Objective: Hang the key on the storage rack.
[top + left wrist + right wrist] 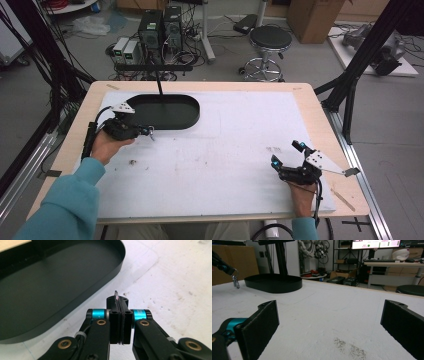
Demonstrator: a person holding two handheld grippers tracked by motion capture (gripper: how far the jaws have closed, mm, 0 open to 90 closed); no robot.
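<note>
My left gripper hovers above the white mat just in front of the black oval tray. Its jaws are shut on a small metal piece. In the left gripper view the thin edge of that piece sticks up between the pressed pads, with the tray to the left and beyond. The right gripper view shows the piece dangling from the left gripper, near the tray. My right gripper rests low at the table's right front, open, with nothing between its jaws.
A white mat covers the wooden table. A black post rises behind the tray. A small brown crumb lies near the left hand, and dark specks mark the mat ahead of the right gripper. A stool and computers stand beyond the far edge.
</note>
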